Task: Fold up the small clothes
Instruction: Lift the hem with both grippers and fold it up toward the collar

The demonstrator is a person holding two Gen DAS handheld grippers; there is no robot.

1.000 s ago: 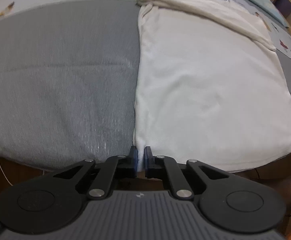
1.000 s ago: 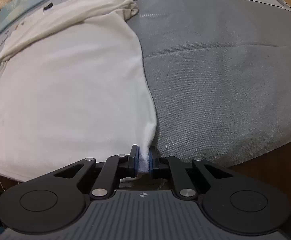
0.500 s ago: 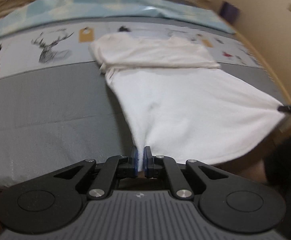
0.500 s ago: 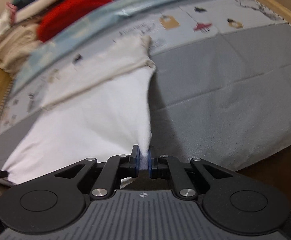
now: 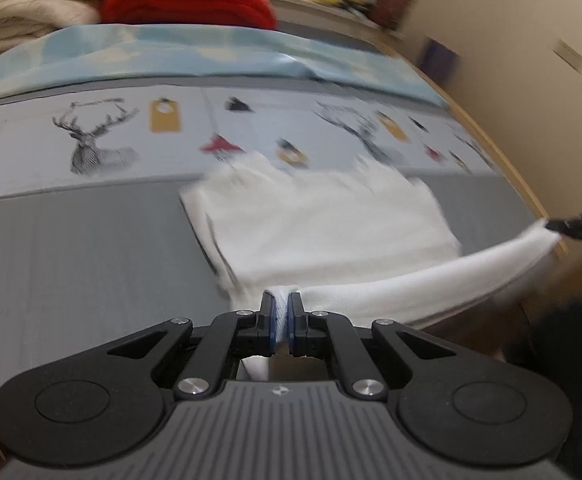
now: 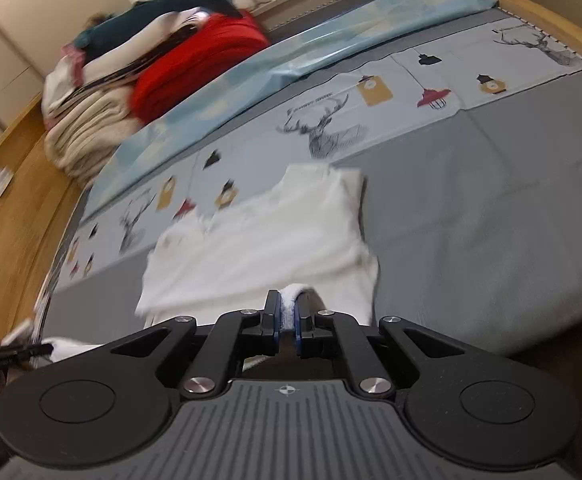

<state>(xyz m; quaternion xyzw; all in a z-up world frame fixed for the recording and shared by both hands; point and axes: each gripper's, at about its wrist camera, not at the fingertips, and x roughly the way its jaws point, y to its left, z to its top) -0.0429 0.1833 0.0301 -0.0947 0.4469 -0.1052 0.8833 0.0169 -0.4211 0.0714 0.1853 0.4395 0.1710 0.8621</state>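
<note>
White knit cloth, a small shirt (image 5: 323, 232), lies on the grey bedspread (image 5: 71, 248), its near hem lifted off the bed. Left gripper (image 5: 279, 322) clenches 1 hem corner; right gripper (image 6: 287, 318) clenches the other. Only the left view shows the hem stretched as a soft band toward the right gripper's tip at far right. Only the right view shows a dark teal plush (image 6: 163, 12) atop the far pile: red folded blanket (image 6: 199, 64), cream fleecy blankets (image 6: 87, 136). Stag prints (image 5: 91, 140) cross the pale panel.
</note>
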